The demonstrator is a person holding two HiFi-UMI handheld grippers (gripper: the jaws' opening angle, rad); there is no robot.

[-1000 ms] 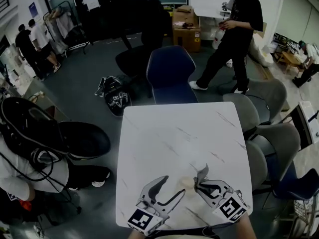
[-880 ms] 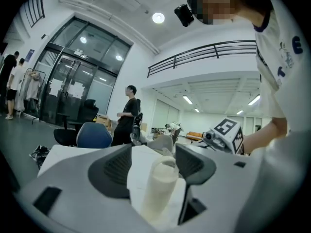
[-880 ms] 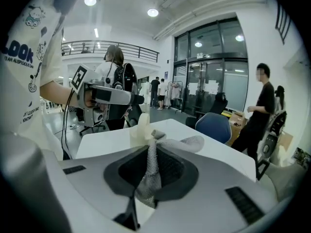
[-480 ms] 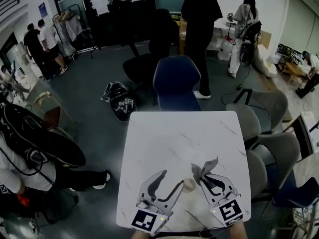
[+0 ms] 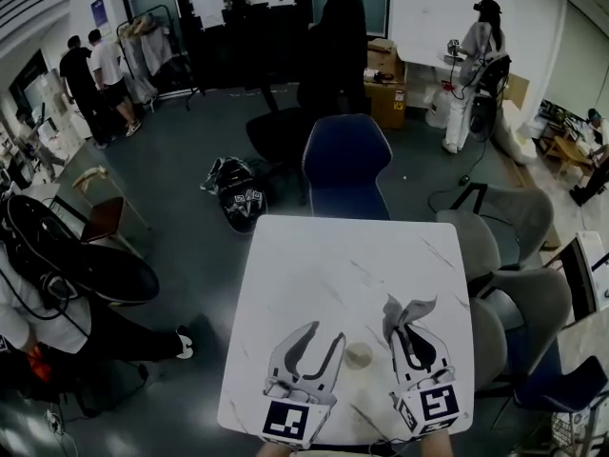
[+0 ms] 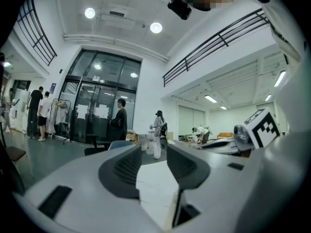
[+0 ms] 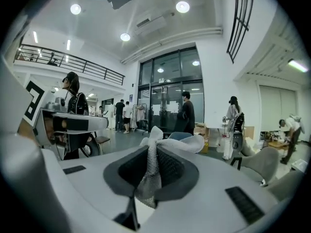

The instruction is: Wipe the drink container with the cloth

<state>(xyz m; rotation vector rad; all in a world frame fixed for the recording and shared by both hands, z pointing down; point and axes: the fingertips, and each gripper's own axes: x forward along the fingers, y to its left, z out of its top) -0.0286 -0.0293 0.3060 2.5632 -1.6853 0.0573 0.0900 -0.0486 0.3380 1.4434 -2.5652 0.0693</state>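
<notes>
While the left gripper (image 5: 325,337) has its 2 jaws closing, they stand about half apart with only bare tabletop between them, as the left gripper view shows (image 6: 153,150); it holds nothing. It sits low over the near edge of the white marbled table (image 5: 324,255), jaws pointing away from the person. The drink container (image 5: 359,355), a small pale round cup seen from above, stands upright on the table just to the right of that gripper's right jaw, between the 2 grippers and apart from both. The right gripper (image 5: 407,331) is clamped on the cloth (image 5: 407,310): in the right gripper view its jaws (image 7: 154,154) press together on a pinched strip of white textured cloth (image 7: 151,171), and the loose ends flare out above the jaw tips. The cloth is clear of the cup. Beyond the far edge of the table stands a blue chair (image 5: 344,165), with grey chairs (image 5: 500,227) along the right side. A black bag (image 5: 238,193) lies on the floor to the left of the blue chair, and a person in black (image 5: 333,36) stands further back
</notes>
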